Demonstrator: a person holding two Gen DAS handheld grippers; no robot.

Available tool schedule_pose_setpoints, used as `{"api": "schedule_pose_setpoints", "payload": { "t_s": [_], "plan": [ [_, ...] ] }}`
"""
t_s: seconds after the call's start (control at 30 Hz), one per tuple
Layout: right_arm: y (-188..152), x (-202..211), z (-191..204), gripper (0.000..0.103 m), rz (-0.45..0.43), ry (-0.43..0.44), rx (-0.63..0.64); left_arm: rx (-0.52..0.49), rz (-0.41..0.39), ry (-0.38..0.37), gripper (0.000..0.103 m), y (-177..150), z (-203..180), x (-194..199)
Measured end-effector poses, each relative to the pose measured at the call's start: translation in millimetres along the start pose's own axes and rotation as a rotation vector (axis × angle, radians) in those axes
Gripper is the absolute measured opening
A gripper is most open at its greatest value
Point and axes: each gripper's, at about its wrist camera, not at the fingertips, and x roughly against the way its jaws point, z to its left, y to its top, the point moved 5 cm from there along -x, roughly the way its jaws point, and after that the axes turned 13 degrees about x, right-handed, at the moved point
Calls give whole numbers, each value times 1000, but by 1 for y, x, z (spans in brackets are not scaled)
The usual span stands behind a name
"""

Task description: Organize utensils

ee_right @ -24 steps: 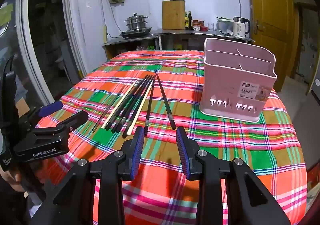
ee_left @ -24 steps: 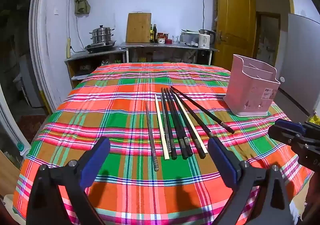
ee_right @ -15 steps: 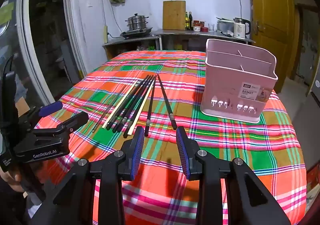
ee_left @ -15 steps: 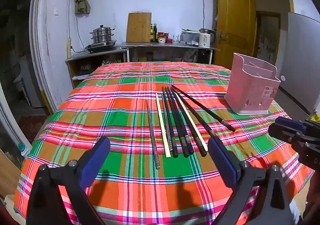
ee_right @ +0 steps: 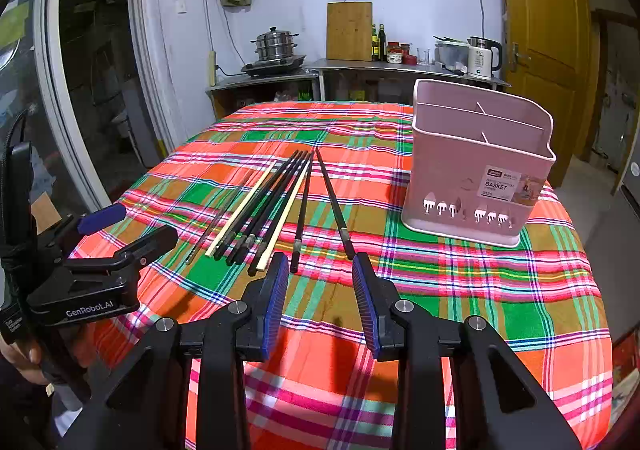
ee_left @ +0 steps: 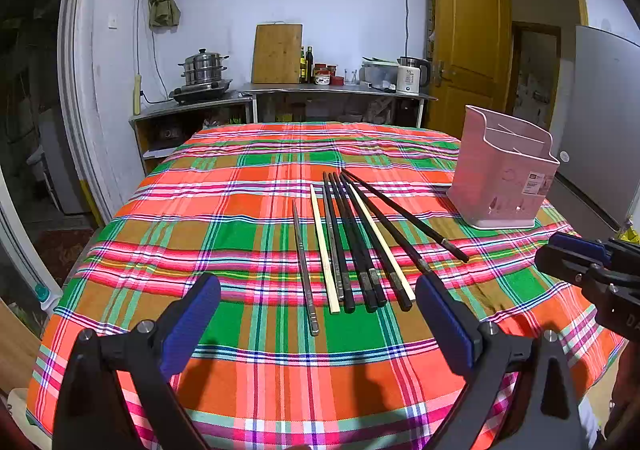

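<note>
**Both hand-held grippers empty above the chopsticks**

The left hand-held gripper (ee_left: 318,306) has its jaws spread wide, with nothing between them; the right hand-held gripper (ee_right: 320,282) stands at a narrower gap, also empty. Only the right wrist view shows the basket's front label and drain slots, and the left hand-held gripper's body with a bit of the person's hand (ee_right: 18,354) at the left edge. The left wrist view shows the right tool's tip at its right edge.

The chopsticks (ee_left: 352,246) lie side by side on the plaid-covered worktop (ee_left: 240,234), long axes running away from the cameras, fanning slightly at the near ends (mostly black, two pale, some grey metal). The pink basket (ee_right: 476,169) stands upright to their right, well apart.
</note>
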Motion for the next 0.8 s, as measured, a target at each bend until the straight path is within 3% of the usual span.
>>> {"api": "schedule_pose_setpoints", "payload": {
  "t_s": [0.8],
  "plan": [
    [0, 1, 0, 34, -4, -1, 1, 1, -3, -14, 99, 1, -5, 2]
  ]
}}
